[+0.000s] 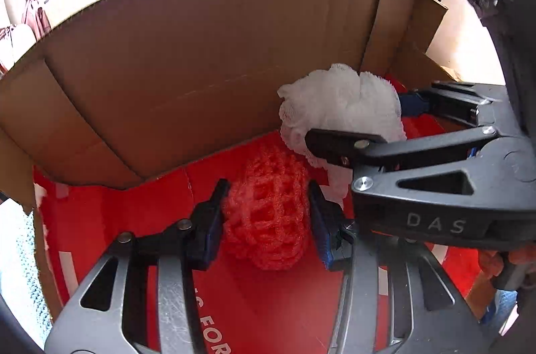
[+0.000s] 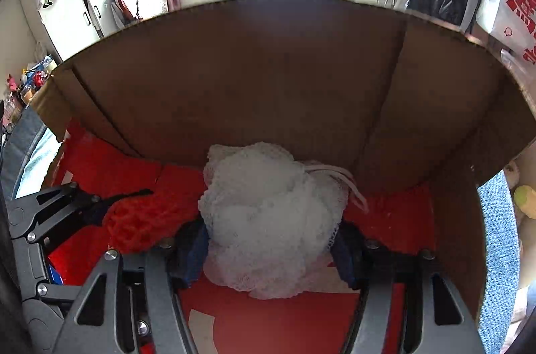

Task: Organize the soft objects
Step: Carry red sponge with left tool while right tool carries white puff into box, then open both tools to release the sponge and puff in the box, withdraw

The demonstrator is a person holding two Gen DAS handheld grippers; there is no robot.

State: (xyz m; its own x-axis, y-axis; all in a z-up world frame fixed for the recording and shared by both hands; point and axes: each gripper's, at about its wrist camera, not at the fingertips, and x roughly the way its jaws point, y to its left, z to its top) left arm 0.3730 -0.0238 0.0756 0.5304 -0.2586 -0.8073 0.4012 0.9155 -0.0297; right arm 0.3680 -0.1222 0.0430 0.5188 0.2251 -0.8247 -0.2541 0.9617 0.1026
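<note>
Cardboard forms the largest thing in both views: an open box [image 1: 201, 52] with tall brown walls and a red printed floor (white lettering shows near the bottom edge of the left wrist view). Inside it, toward the back wall, sits a white mesh pouf [image 2: 268, 220] with a white cord loop at its right side; the right tongs [image 2: 269, 250] straddle it, a blue pad pressed into each flank — grasping it. Just beside it, on its left and touching it, lies a smaller red foam net [image 1: 264, 220] on the red floor. The left tongs [image 1: 264, 223] are clenched on that net, pads against both sides — the two tools nearly side by side.
</note>
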